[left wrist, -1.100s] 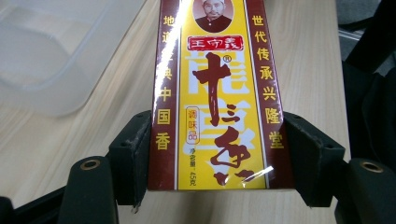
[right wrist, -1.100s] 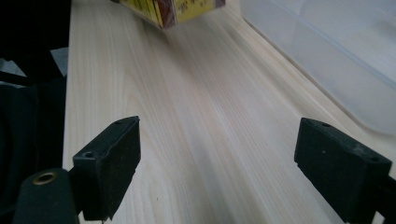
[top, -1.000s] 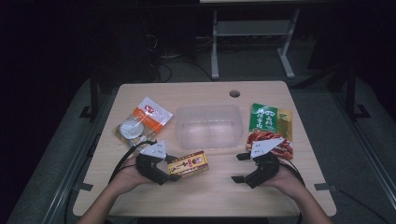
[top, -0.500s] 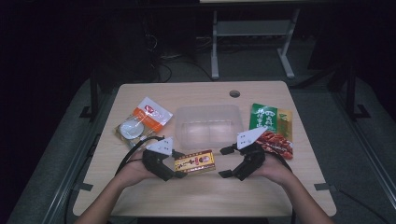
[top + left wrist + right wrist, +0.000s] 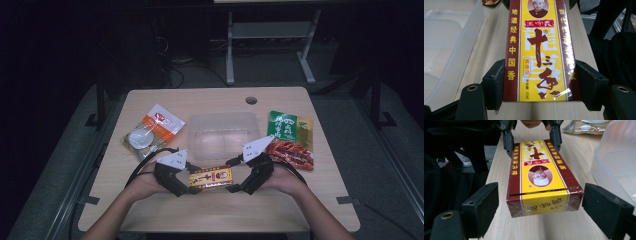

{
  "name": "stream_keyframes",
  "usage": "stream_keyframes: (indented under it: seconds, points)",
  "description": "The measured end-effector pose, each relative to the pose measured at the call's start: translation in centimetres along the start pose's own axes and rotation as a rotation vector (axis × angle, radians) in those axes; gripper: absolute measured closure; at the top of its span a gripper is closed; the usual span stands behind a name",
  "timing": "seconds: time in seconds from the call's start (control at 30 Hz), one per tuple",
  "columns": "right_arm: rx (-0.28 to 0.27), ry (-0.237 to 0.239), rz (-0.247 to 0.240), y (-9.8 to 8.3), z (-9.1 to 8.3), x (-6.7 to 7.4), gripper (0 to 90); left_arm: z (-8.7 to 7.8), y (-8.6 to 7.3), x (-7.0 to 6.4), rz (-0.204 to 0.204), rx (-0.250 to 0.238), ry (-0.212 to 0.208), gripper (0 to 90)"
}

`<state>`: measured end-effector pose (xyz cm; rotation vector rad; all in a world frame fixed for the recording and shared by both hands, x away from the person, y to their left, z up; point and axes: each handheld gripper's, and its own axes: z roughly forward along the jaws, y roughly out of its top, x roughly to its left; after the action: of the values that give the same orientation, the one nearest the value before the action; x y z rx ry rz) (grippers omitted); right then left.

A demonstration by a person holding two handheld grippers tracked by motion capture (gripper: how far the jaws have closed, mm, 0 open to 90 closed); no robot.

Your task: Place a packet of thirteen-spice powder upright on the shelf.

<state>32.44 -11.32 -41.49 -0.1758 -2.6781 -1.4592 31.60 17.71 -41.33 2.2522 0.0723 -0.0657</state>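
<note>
A flat yellow and dark-red seasoning box (image 5: pixel 211 177) sits near the table's front middle, level with the tabletop. My left gripper (image 5: pixel 192 180) is shut on its left end. In the left gripper view both black pads press the sides of the box (image 5: pixel 539 50), with my left gripper (image 5: pixel 541 85) closed around it. My right gripper (image 5: pixel 234 175) is open at the box's right end. In the right gripper view the box (image 5: pixel 541 177) lies between the spread jaws of my right gripper (image 5: pixel 544 210), with a gap on each side.
A clear plastic container (image 5: pixel 222 135) stands just behind the box. A white and orange packet (image 5: pixel 152 132) lies at the left. A green packet (image 5: pixel 287 127) and a red snack packet (image 5: pixel 292 154) lie at the right. The table's front edge is close below the hands.
My right gripper has swung left from the red packet to the box's right end, jaws open. My left gripper kept hold and shifted the box slightly right.
</note>
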Motion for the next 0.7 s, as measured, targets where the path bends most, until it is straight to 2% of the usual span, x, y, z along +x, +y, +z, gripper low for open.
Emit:
stream_keyframes:
  seconds: [0.4,0.47,0.53,0.7]
  points:
    - [-0.048,0.02,0.021,0.0,-0.02,0.13,22.7,-0.24,0.08,-0.09,0.016,-0.025,-0.005,31.8]
    - [-0.047,0.016,0.017,0.0,0.02,0.13,23.4,-0.26,0.09,-0.09,0.015,-0.027,-0.007,31.8]
    - [-0.057,0.017,0.003,0.04,0.01,0.17,28.0,-0.3,0.08,-0.09,0.015,-0.03,-0.012,31.8]
    - [-0.059,0.024,0.007,0.06,-0.02,0.27,29.0,-0.29,0.05,-0.02,0.017,-0.03,-0.018,31.8]
